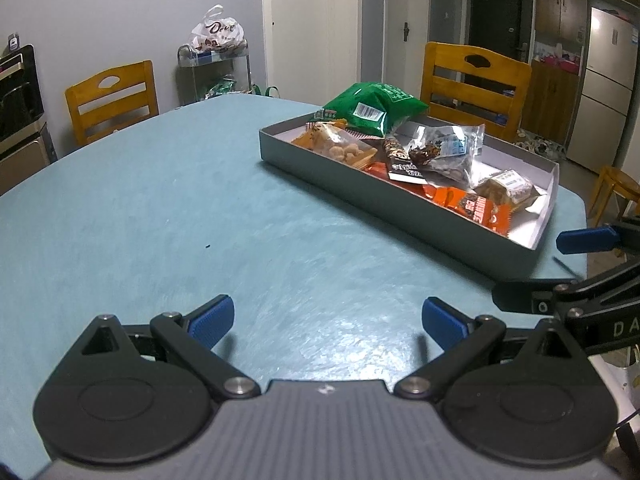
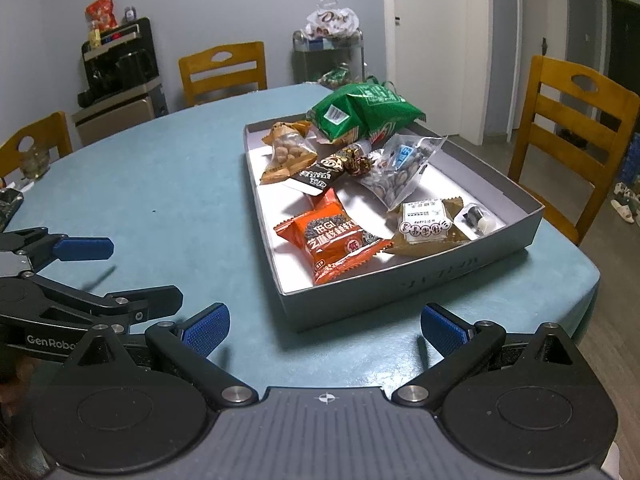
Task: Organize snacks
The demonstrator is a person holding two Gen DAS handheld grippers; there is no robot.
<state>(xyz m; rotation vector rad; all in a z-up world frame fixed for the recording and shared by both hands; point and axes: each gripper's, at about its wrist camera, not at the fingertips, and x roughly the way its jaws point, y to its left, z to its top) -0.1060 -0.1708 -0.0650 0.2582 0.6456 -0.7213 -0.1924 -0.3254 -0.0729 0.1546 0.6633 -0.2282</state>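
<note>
Over the near edge of the blue table (image 2: 140, 184), both grippers hang side by side with nothing in them. Right gripper (image 2: 324, 330) has its jaws spread wide, just short of the grey tray (image 2: 400, 288). Left gripper (image 1: 328, 322) is spread wide too, over bare tabletop, tray off to its right.

All the snacks sit inside the tray: orange packet (image 2: 334, 242) at the near end, tan labelled pack (image 2: 426, 220) beside it, clear bag of nuts (image 2: 286, 152) and green bag (image 2: 360, 110) at the far end. Wooden chairs (image 2: 568, 136) around the table.
</note>
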